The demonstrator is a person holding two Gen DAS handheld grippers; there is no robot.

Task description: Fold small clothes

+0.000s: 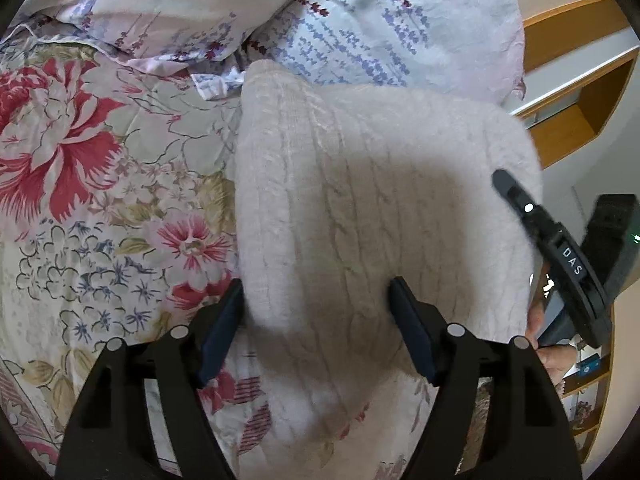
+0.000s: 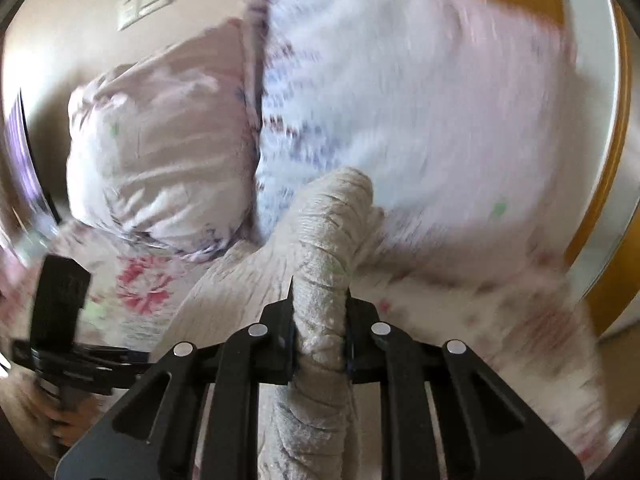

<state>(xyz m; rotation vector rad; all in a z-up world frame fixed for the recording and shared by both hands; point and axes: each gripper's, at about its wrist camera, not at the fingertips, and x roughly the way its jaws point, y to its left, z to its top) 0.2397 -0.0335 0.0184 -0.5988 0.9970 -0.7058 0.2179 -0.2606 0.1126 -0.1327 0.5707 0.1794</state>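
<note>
The knitted garment (image 1: 360, 208), a pale cream cable-knit piece, lay on the bed over the floral bedspread (image 1: 80, 168), with its far end close to the two pillows (image 1: 360, 20). In the left wrist view the left gripper (image 1: 316, 328) had its jaws wide apart, and the near part of the garment passed between them; the left finger stood just beside the left edge of the cloth and the right finger lay over the cloth, but neither pressed on it. Whether the fingers touched the fabric could not be told for sure. At the right of this view the right gripper (image 1: 516, 196) came in from the side, at the right edge of the garment, and a hand was partly visible under it. In the right wrist view the right gripper (image 2: 320, 312) was clamped on a bunched fold of the garment (image 2: 324, 248), which stood up between the fingers as a thick roll and reached toward the far pillows (image 2: 400, 100). The rest of the cloth spread to the left and down onto the bedspread (image 2: 140, 280). This view was blurred. The left gripper (image 2: 60, 300) was seen at the near left, apart from the fold.
</note>
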